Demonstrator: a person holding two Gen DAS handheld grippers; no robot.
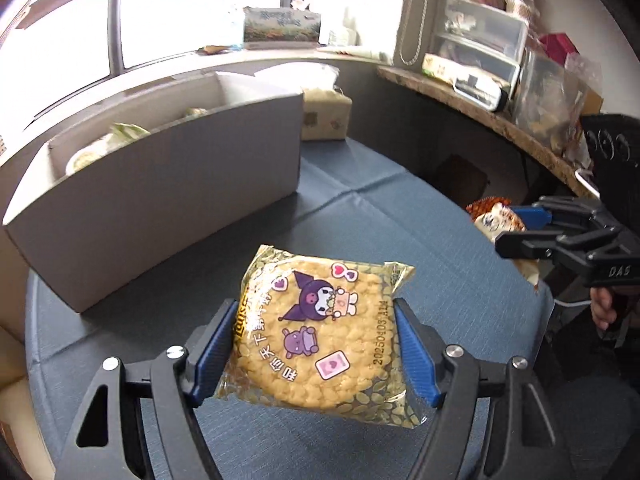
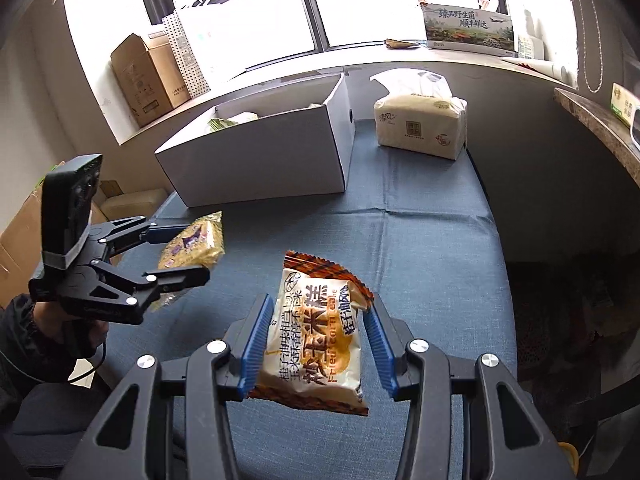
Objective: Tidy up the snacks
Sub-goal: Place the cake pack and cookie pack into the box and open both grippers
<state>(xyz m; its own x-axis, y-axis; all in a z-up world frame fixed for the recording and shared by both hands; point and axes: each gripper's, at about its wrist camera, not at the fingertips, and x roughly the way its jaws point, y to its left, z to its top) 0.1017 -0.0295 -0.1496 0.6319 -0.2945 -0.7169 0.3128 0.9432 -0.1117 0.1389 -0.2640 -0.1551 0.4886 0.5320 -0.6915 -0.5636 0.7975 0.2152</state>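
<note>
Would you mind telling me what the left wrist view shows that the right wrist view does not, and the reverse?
Only the left wrist view shows the clear drawer units on the side shelf and the cartoon print on the yellow snack pack gripped by the left gripper. Only the right wrist view shows the brown carton on the sill and the printed face of the corn cake pack gripped by the right gripper. Both show the white box, the tissue pack, the blue tablecloth and both grippers.
</note>
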